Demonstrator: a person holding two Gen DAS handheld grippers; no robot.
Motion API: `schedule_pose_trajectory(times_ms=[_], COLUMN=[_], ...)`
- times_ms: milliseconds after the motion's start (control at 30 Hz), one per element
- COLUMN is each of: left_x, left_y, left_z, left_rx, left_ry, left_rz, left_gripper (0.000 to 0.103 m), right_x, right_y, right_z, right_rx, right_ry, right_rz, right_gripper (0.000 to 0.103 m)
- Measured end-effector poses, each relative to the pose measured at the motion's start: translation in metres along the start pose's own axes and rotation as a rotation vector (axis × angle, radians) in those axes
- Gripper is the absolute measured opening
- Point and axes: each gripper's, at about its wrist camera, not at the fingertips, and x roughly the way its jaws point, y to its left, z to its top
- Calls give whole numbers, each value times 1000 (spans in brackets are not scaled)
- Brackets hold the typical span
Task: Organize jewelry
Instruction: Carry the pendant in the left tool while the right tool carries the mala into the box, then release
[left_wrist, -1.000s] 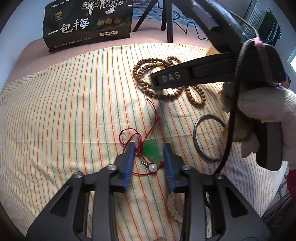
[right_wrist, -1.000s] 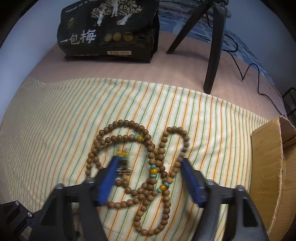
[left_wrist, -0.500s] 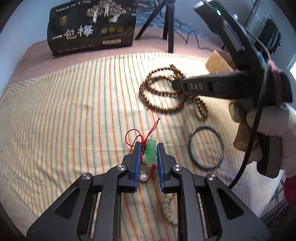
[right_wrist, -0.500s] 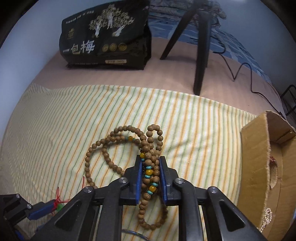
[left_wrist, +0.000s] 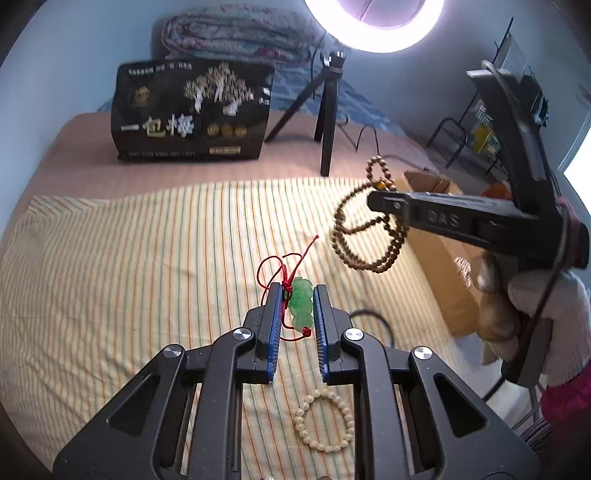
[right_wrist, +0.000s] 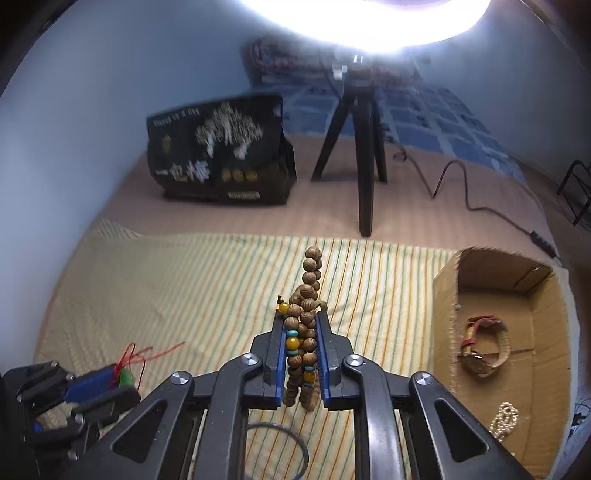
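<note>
My left gripper (left_wrist: 298, 295) is shut on a green jade pendant (left_wrist: 302, 305) with a red cord (left_wrist: 280, 266) and holds it above the striped cloth (left_wrist: 129, 266). It also shows in the right wrist view (right_wrist: 110, 380). My right gripper (right_wrist: 301, 325) is shut on a wooden bead necklace (right_wrist: 304, 314), lifted off the cloth; its loops hang below the gripper in the left wrist view (left_wrist: 365, 236). An open cardboard box (right_wrist: 517, 332) stands at the cloth's right edge, with a watch (right_wrist: 484, 350) and a pale chain (right_wrist: 504, 421) inside.
A white bead bracelet (left_wrist: 325, 421) and a dark bangle (right_wrist: 277, 450) lie on the cloth near me. A black snack bag (left_wrist: 192, 114) and a tripod (left_wrist: 327, 107) with a ring light stand behind. A cable (right_wrist: 476, 192) runs at back right.
Both grippers closed on their pieces and then rose: the pendant and the bead necklace left the cloth. The right gripper moved toward the box side.
</note>
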Motion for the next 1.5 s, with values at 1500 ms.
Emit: schedule_pose_trajectory(times_ms=[1500], left_x=[36], left_y=[-186], left_z=[25], left_rx=[122], left_ry=[-2], left_rz=[-234], left_gripper=[15], right_x=[-119], right_y=[-172], right_z=[-31], right_rx=[175], right_ry=[-209], right_rz=[-201], right_gripper=[12])
